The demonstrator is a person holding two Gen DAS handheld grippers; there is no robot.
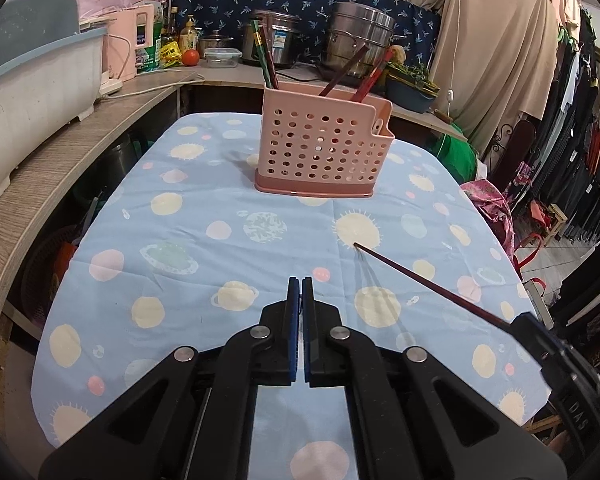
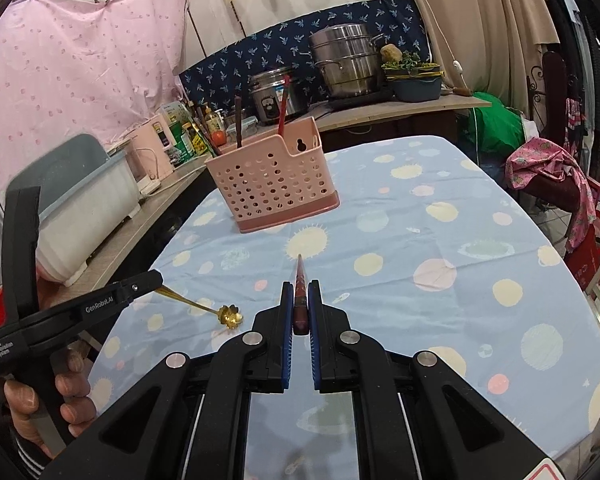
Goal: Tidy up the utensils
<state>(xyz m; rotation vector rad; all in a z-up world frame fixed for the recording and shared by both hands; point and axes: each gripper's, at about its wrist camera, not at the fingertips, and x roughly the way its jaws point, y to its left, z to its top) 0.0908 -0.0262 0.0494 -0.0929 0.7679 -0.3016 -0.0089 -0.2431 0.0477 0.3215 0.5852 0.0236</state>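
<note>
We clamp a chopstick (image 2: 300,296) in our right hand-held gripper (image 2: 300,292); our left hand-held gripper (image 2: 150,280) grips a gold spoon (image 2: 220,312) above the desk (image 2: 420,240).

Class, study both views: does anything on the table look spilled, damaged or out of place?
Nothing spilled or damaged. The pink holder stands upright with chopsticks inside; the right gripper holds a chopstick, the left gripper a gold spoon.
</note>
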